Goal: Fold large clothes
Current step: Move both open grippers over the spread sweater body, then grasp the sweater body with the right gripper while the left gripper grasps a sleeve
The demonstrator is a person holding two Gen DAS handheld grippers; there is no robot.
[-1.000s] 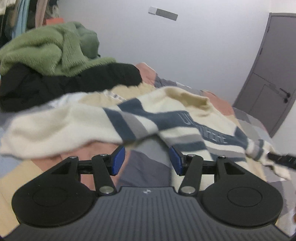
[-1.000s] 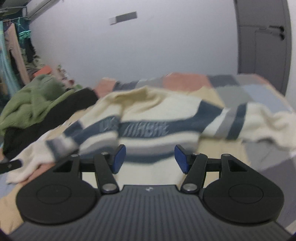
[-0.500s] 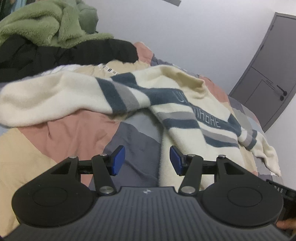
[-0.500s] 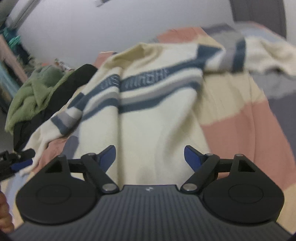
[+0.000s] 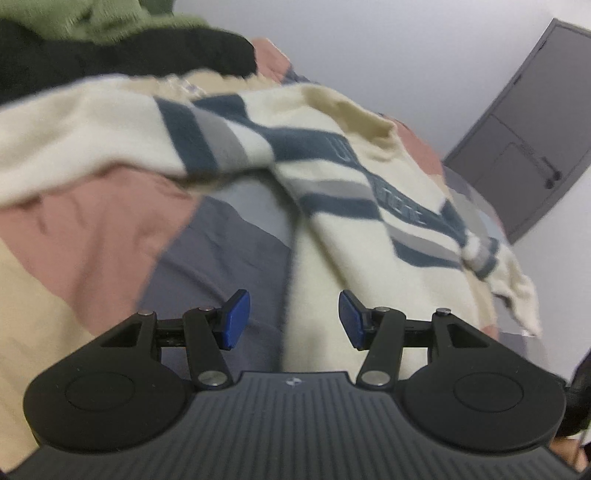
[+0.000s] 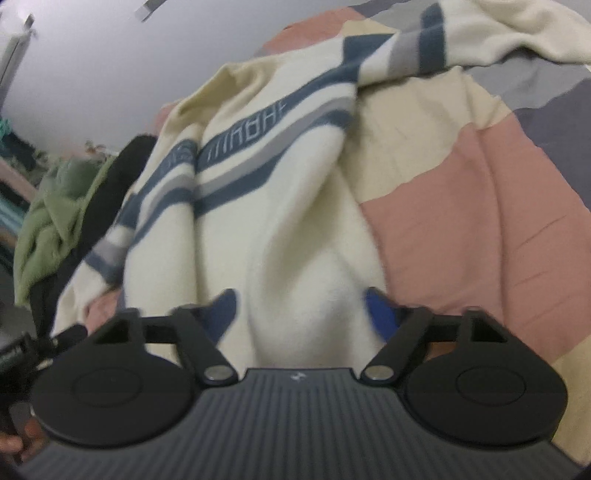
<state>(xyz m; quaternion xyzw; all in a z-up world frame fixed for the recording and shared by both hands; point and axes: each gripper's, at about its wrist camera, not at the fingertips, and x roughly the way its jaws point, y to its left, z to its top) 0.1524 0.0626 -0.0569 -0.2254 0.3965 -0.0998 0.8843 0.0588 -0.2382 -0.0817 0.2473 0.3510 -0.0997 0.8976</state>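
Note:
A cream sweater with navy and grey stripes (image 5: 351,192) lies rumpled on a patchwork bedspread (image 5: 92,236); it also shows in the right wrist view (image 6: 288,206). My left gripper (image 5: 291,319) is open and empty, low over the sweater's left side edge, its blue pads (image 5: 234,319) apart. My right gripper (image 6: 301,314) is open, its jaws wide on either side of a raised fold at the sweater's near hem. One sleeve (image 5: 74,147) stretches left, the other sleeve (image 6: 509,33) lies far right.
A pile of green fleece (image 6: 48,221) and black clothing (image 5: 129,55) sits at the bed's far left. A grey door (image 5: 528,129) stands in the white wall at the right. The left gripper's tip shows at the right view's left edge (image 6: 33,347).
Both grippers have dropped lower and closer to the sweater. The right gripper has opened wider and now straddles the hem fold. The sweater has settled onto the bed.

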